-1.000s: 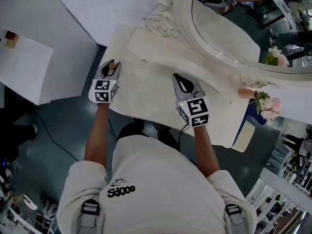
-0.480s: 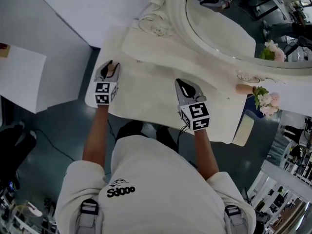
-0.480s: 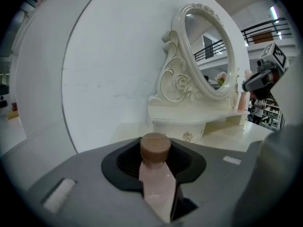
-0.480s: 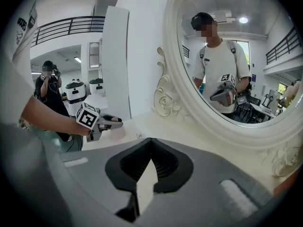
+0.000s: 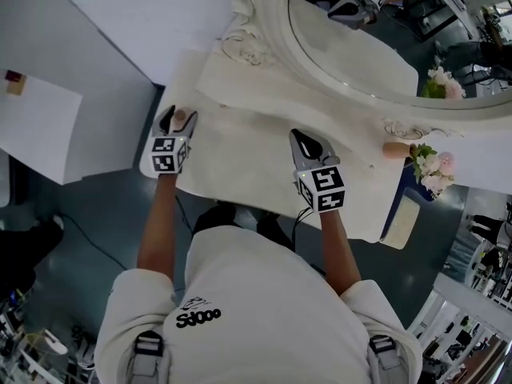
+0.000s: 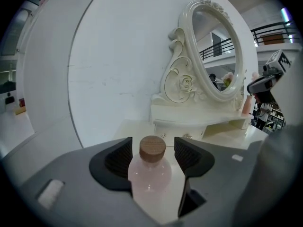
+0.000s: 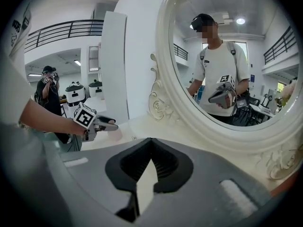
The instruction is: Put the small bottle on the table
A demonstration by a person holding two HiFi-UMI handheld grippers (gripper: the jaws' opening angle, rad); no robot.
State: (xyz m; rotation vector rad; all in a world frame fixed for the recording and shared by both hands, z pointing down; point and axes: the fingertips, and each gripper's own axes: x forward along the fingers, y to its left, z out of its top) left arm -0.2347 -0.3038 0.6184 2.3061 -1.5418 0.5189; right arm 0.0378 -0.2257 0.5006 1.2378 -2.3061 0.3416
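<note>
The white desk [image 5: 240,162] filled the middle of the head view, and the big oval mirror [image 5: 360,50] in its carved frame rose off the back edge. Down at the left edge, about halfway along it, the left tool [image 5: 178,123] was over the top with its marker cube [image 5: 166,153] hanging just off the edge. And its jaws were opening! The small bottle [image 6: 150,171] stood upright right between them: pale pink body, round wooden cap [image 6: 152,148] level with the pads. There was clear air between the cap and each pad, and the right pad stood off the body too. The body sat closest to the left pad, though whether they touched was hard to say. The bottle's base was hidden behind the tool's own body, so its contact with the desk could not be seen.

Across at the front edge, near the middle, the right tool [image 5: 298,134] pointed toward the mirror, its jaws closed tip to tip with nothing between them.

Out by the right edge, a second pinkish bottle [image 5: 396,150] lay just beside a small bunch of flowers [image 5: 432,170].
</note>
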